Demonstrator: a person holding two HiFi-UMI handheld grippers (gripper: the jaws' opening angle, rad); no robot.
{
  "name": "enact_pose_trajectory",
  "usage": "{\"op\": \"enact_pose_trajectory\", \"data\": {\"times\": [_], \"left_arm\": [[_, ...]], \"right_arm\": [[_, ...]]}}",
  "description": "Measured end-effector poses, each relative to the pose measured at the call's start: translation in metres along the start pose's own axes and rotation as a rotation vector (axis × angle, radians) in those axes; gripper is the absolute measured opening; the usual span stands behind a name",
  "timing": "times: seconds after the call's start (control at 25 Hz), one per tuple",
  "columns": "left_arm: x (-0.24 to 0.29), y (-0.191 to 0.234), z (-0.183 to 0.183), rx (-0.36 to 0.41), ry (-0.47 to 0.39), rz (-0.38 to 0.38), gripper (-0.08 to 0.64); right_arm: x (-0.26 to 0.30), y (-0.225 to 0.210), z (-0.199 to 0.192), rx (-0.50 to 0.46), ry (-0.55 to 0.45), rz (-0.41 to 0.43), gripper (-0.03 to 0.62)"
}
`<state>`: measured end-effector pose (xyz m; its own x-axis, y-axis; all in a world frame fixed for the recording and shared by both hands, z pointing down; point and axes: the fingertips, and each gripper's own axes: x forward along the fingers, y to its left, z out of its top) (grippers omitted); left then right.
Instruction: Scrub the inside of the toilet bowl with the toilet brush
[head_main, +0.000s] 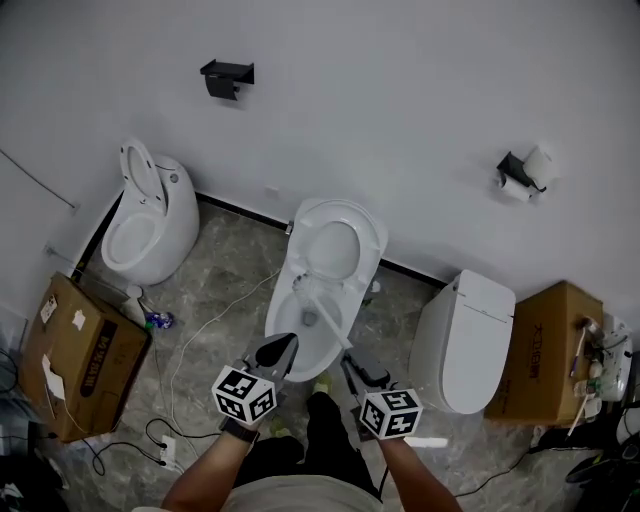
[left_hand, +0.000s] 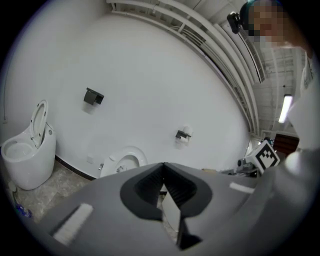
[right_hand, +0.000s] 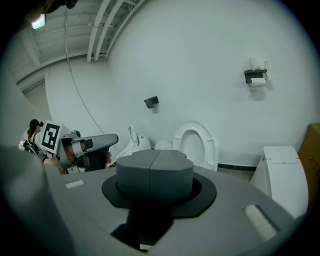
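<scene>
White toilet (head_main: 281, 316) at centre frame, seat up | brush (head_main: 322, 312) head inside bowl, handle clamped in closed right gripper (head_main: 352, 358) | left gripper (head_main: 283, 347) jaws together, empty | step, as judged: scrubbing | next: sweep bristles round bowl wall.

Brush handle (head_main: 328, 320) near end, apparently hidden

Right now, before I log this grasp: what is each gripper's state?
Left gripper: closed, holding nothing.
Right gripper: closed on the toilet brush handle.
</scene>
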<state>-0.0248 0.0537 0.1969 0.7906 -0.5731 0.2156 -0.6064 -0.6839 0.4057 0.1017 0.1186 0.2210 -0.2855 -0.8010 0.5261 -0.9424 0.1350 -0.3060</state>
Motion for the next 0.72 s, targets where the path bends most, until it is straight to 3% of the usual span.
{"op": "enact_pose_trajectory", "data": {"times": [0.72], "left_arm": [[-0.035,-0.053,0.129,0.129,-0.133,-0.047,0.006]], "right_arm": [[-0.073,0.060,0.118,-0.135,-0.283,0.032,0.164]]}}
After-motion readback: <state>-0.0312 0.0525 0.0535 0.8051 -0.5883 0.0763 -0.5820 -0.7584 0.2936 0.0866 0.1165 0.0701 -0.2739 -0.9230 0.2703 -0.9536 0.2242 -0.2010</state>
